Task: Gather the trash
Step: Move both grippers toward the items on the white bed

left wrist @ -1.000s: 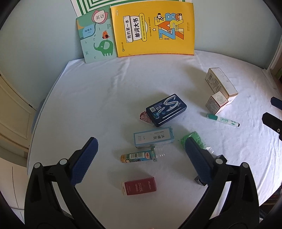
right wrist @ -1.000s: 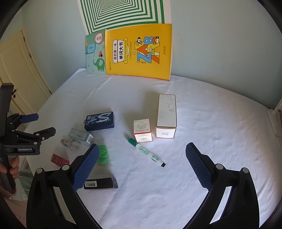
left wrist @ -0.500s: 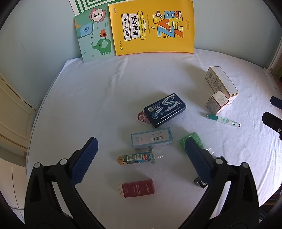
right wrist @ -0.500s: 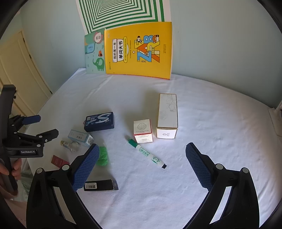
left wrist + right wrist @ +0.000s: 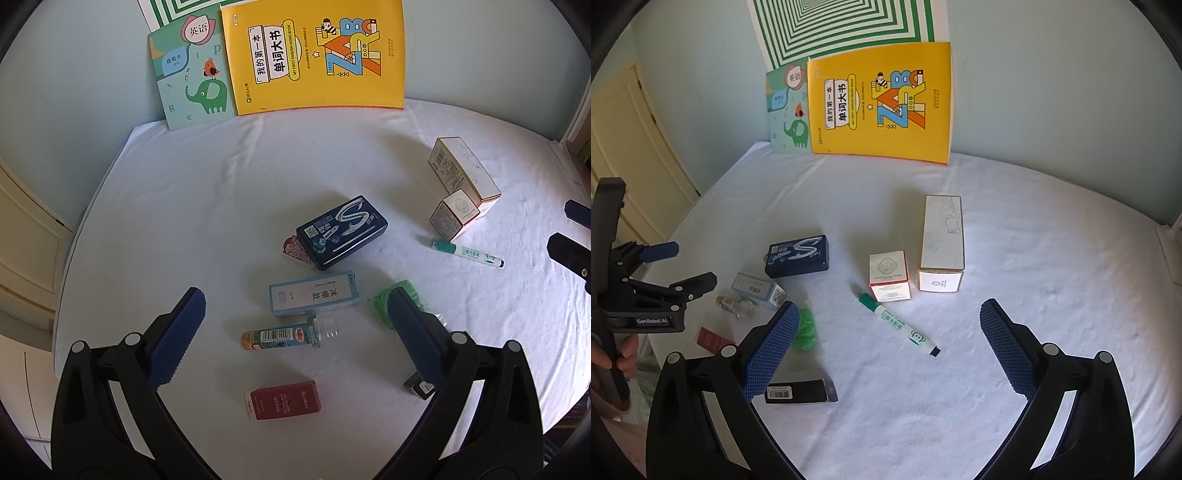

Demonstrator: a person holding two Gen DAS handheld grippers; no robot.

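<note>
Clutter covers the white sheet (image 5: 207, 206): a dark blue tin (image 5: 341, 232) at centre, a pale blue carton (image 5: 314, 298) just below it, a small clear bottle (image 5: 290, 334) touching that carton's lower edge, and a red box (image 5: 282, 400) nearest the left gripper (image 5: 295, 332). A pink wrapper (image 5: 293, 249) protrudes from under the tin's left end; most of it is hidden. A crumpled green scrap (image 5: 805, 328) lies beside the carton, partly masked by a blue finger pad in both views. A black box (image 5: 799, 392) is cut off in the left view by the left gripper's right finger. Farther right, a green marker (image 5: 897, 323) lies below a small square box (image 5: 889, 271) and a tall white box (image 5: 942, 243), the two boxes side by side. Two books, yellow (image 5: 879, 105) and teal (image 5: 786, 110), lean on the wall. Both the left gripper and the right gripper (image 5: 886, 343) are spread wide, holding nothing, above the sheet.
</note>
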